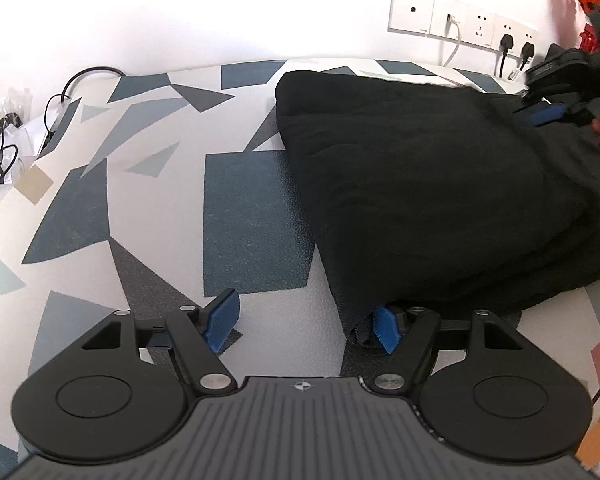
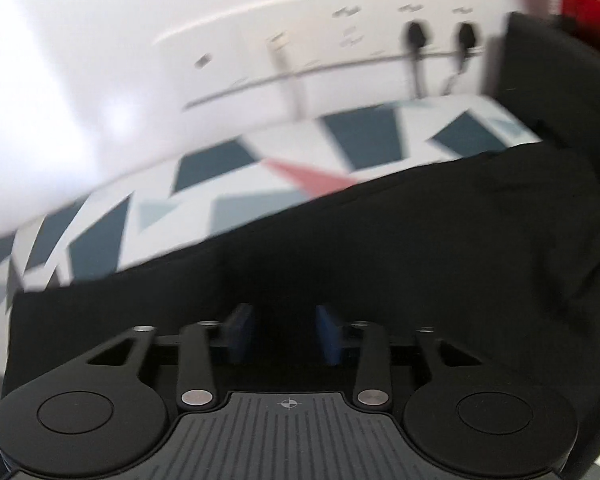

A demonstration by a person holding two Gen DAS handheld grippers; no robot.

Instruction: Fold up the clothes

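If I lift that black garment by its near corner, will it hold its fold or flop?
The black garment will probably flop: its folded edges look soft and rounded, and the near corner sags beside the left hand-held gripper. Stacked layers suggest some weight, so they may slide apart. The textured table cover should add drag if pushed.

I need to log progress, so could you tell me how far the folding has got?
Done: the black fabric garment already lies in a thick, layered fold on the patterned geometric tabletop. In hand: the left gripper is open at its near corner; the right gripper, also open, sits over the cloth. Left: a final fold or tidying, probably.
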